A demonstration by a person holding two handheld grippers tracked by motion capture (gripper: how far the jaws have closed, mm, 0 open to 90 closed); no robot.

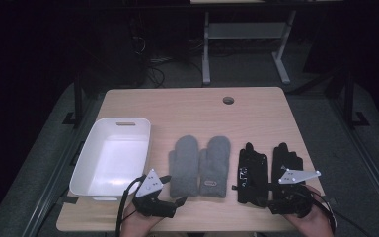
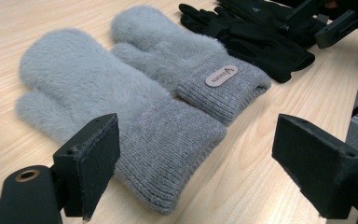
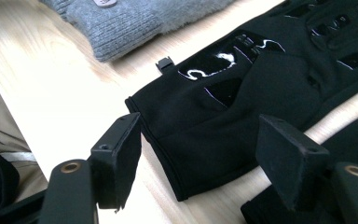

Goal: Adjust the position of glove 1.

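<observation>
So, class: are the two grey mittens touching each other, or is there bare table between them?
Touching. In the left gripper view the near grey mitten lies against the far grey mitten, no wood showing between them along their sides.

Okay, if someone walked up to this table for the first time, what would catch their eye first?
Probably the two fluffy grey mittens lying side by side at the middle of the wooden table, with a pair of black gloves just right of them. At the left sits an empty white bin. At the near edge, the left hand-held gripper stands open before a mitten cuff, and the right hand-held gripper open over a black glove's cuff.
</observation>
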